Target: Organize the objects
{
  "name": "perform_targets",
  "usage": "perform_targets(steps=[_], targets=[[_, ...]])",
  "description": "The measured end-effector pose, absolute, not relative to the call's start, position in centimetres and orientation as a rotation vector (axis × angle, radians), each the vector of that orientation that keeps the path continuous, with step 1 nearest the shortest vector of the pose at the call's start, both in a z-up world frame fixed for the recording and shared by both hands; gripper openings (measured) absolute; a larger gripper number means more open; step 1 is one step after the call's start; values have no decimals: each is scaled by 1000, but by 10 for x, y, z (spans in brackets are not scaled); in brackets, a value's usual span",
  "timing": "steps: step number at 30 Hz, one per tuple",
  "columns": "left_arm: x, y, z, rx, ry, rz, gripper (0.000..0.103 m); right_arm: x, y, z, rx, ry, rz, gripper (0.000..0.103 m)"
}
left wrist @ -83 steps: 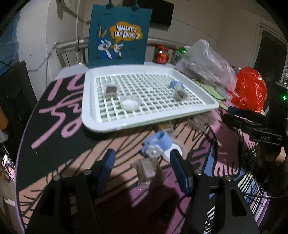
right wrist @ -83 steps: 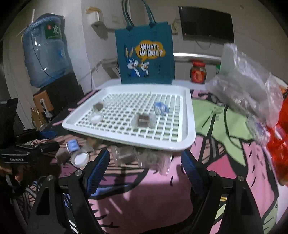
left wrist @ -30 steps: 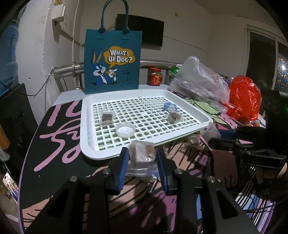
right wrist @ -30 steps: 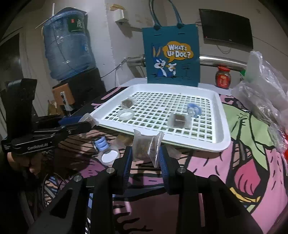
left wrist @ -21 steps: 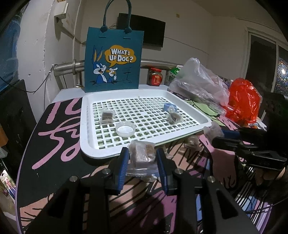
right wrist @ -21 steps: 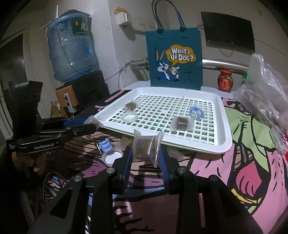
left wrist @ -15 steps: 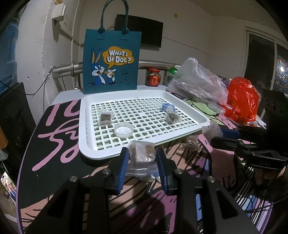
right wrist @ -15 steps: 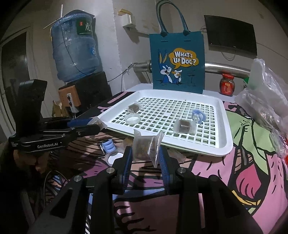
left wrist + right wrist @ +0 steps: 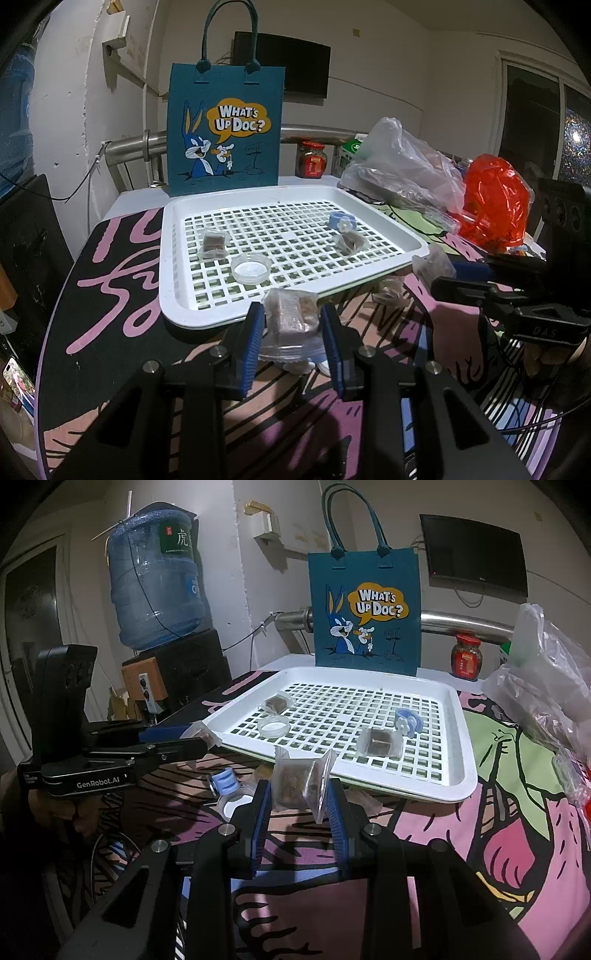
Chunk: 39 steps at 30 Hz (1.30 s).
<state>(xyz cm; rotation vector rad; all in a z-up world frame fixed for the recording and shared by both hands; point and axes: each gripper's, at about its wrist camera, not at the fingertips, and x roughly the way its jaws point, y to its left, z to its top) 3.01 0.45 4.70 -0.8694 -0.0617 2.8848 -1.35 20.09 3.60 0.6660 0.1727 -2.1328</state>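
Clear packets are clenched in your left gripper (image 9: 291, 325) and right gripper (image 9: 299, 797); carrying both over the white tray (image 9: 454, 775) rim looks next

From where I sit this looks like a lived-in home room, not a lab or shop. A big blue water bottle (image 9: 157, 579) sits upturned on a dispenser by the plastered wall, and a flat television (image 9: 476, 554) hangs higher up. The desk (image 9: 517, 830) wears a loud cartoon-print cloth, with a teal cartoon tote bag (image 9: 225, 129) standing at its back edge. A red-labelled jar (image 9: 312, 158), a clear plastic bag (image 9: 402, 166), a red plastic bag (image 9: 493, 203) and a white slotted tray (image 9: 168, 258) crowd the top like household clutter
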Motion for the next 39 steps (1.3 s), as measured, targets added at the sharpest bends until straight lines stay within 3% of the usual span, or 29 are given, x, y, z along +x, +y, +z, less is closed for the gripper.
perform_targets(steps=[39], targets=[[30,8,47,-870,-59,2885,31,-13,201,37,666,170,-2135,29]])
